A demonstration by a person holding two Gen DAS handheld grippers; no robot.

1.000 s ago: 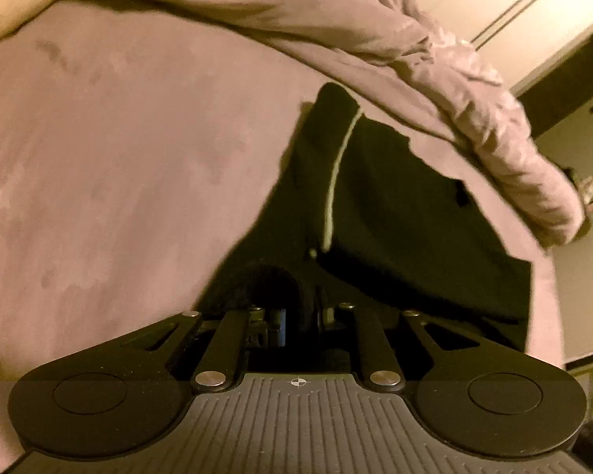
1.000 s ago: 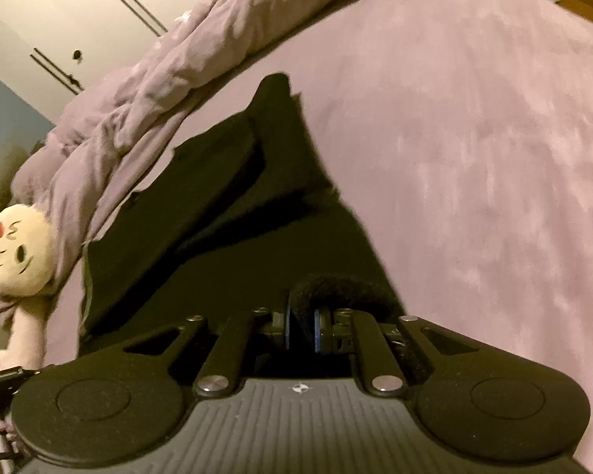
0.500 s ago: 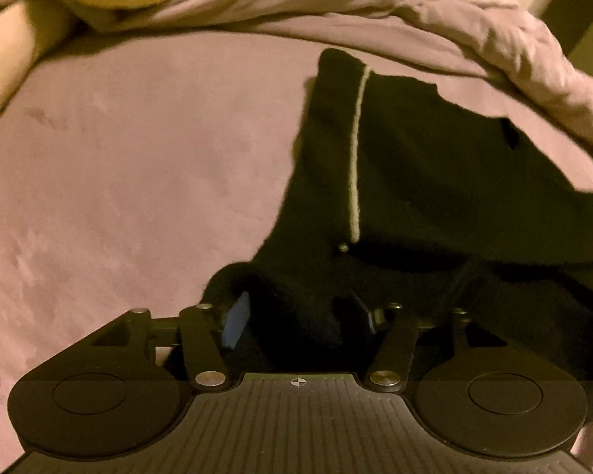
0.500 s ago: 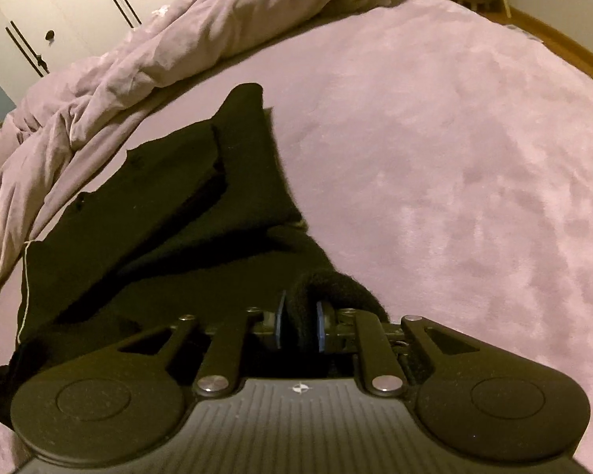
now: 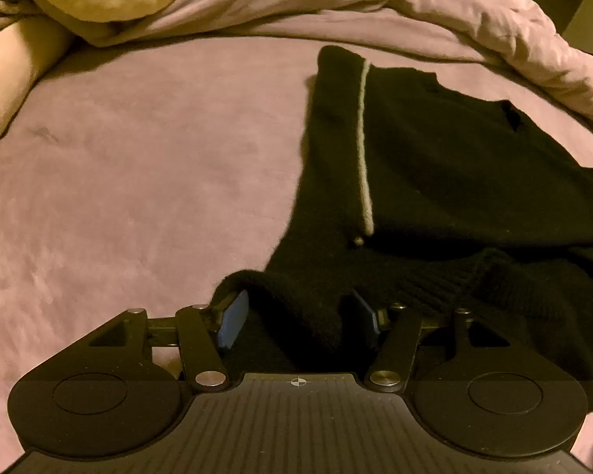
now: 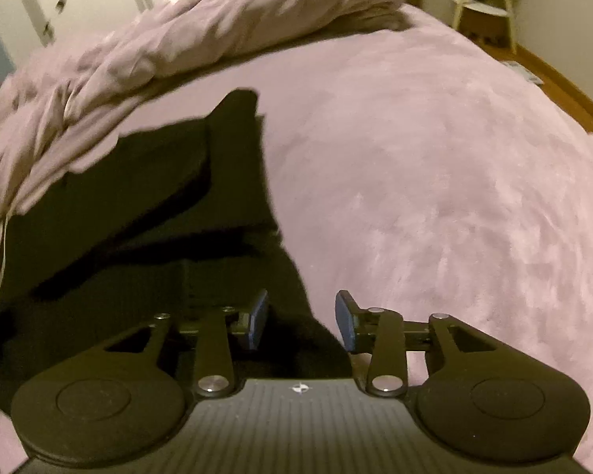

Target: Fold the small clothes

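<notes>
Now that both tongs, left (image 5: 296, 316) and right (image 6: 301, 318), have just been spreading apart, the black garment (image 5: 454, 166) lies released, partly folded, on the bed (image 5: 138, 166). Next likely comes regripping an edge for another fold toward the duvet (image 5: 474, 12).

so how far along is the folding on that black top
Done: the black top lies on the purple bedspread with one fold laid over. In hand: nothing; the left gripper and right gripper have just been opening, cloth loose between their pads. Left: probably another fold to make it compact.
</notes>
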